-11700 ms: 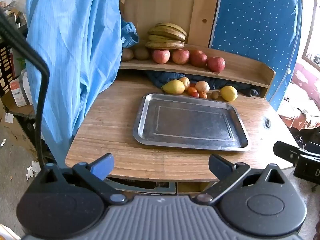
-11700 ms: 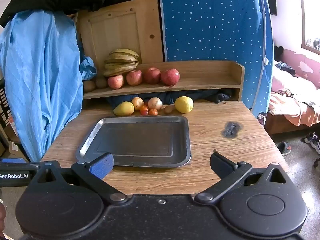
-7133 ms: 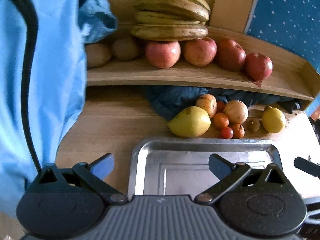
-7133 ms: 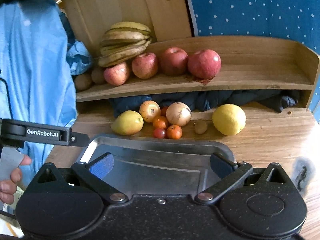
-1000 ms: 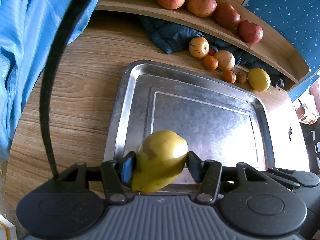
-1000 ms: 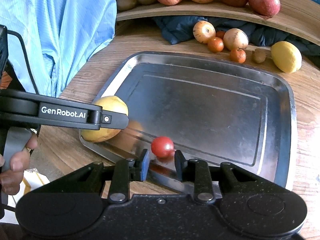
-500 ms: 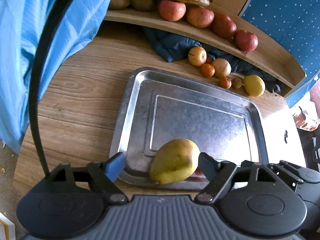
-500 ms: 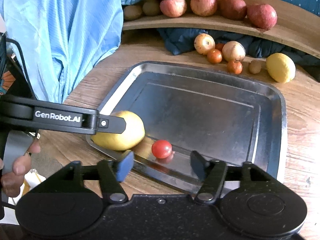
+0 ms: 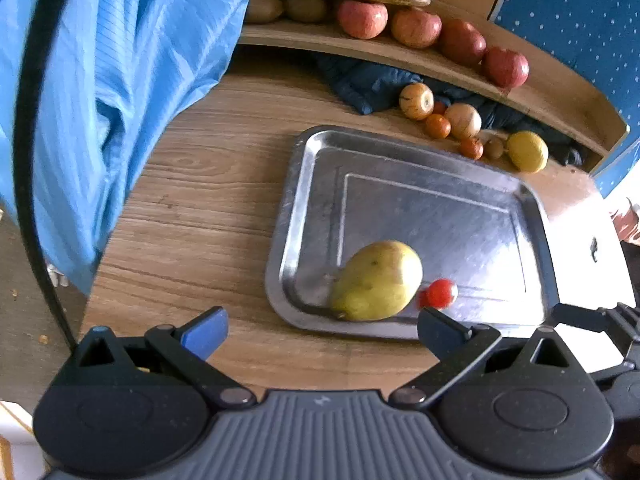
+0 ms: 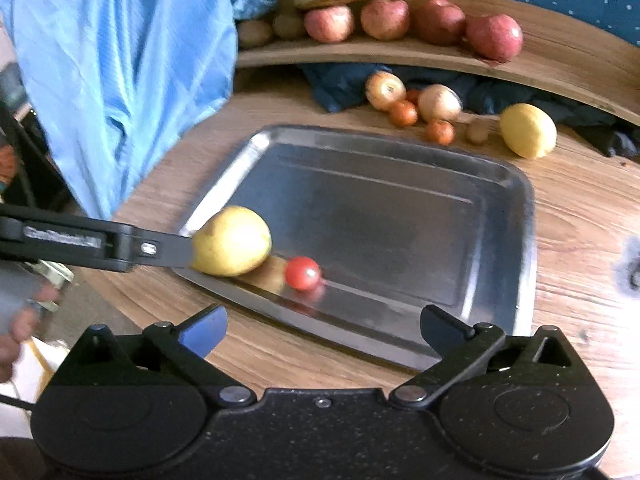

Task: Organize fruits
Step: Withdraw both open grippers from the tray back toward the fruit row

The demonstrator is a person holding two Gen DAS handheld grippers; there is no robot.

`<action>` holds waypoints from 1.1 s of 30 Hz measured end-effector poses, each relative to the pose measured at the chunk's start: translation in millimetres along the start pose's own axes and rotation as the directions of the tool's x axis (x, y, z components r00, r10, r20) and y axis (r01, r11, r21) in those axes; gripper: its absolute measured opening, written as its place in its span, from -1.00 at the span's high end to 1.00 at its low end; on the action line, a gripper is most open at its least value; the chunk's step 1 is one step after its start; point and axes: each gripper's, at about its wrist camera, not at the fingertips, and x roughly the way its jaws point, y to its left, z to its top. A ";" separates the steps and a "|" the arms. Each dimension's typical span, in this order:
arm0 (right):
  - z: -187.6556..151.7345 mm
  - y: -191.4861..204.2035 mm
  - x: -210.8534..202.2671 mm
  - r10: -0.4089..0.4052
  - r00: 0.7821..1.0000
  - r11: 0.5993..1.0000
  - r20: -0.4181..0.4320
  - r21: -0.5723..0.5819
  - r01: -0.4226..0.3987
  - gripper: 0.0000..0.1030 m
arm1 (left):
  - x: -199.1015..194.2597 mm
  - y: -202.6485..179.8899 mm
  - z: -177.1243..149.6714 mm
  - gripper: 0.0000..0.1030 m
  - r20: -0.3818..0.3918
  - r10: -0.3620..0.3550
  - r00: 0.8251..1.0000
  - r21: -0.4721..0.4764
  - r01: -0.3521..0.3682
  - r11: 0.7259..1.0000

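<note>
Pear (image 9: 378, 280) and tomato (image 9: 441, 293) in tray (image 9: 400, 168)

A yellow pear (image 9: 378, 280) and a small tomato (image 9: 441, 293) lie in the metal tray (image 9: 312, 184).

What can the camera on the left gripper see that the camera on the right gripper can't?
Only the left wrist view shows the left gripper head-on, open and empty, and the table's left edge with floor below.

Only the right wrist view shows the right gripper, open too, the left gripper's arm from the side, and fingers of a hand.

Both show the tray holding the yellow pear and small tomato, plus the apples on the shelf.
</note>
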 end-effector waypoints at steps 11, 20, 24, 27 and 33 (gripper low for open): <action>-0.9 -18.9 -6.3 -0.058 0.998 0.998 -0.016 0.019 0.058 -0.99 | -2.7 -11.4 4.9 -0.99 -0.040 0.121 0.992 0.063 -0.118 0.991; 3.5 -33.9 -8.6 -0.077 0.997 0.996 -0.003 0.051 0.077 -0.99 | 2.1 -24.8 22.3 -0.99 -0.027 0.127 0.992 0.099 -0.124 0.987; 7.9 -39.9 -5.5 -0.087 0.996 0.994 0.003 0.064 0.086 -0.99 | 7.8 -31.9 33.0 -0.99 -0.028 0.121 0.992 0.118 -0.117 0.986; 14.5 -45.1 -3.0 -0.095 0.995 0.993 0.010 0.073 0.094 -0.99 | 11.9 -36.8 43.4 -0.99 -0.022 0.112 0.993 0.127 -0.108 0.986; 30.1 -56.1 3.9 -0.110 0.994 0.990 0.019 0.093 0.108 -0.99 | 22.2 -45.2 69.2 -0.99 -0.018 0.097 0.995 0.151 -0.093 0.984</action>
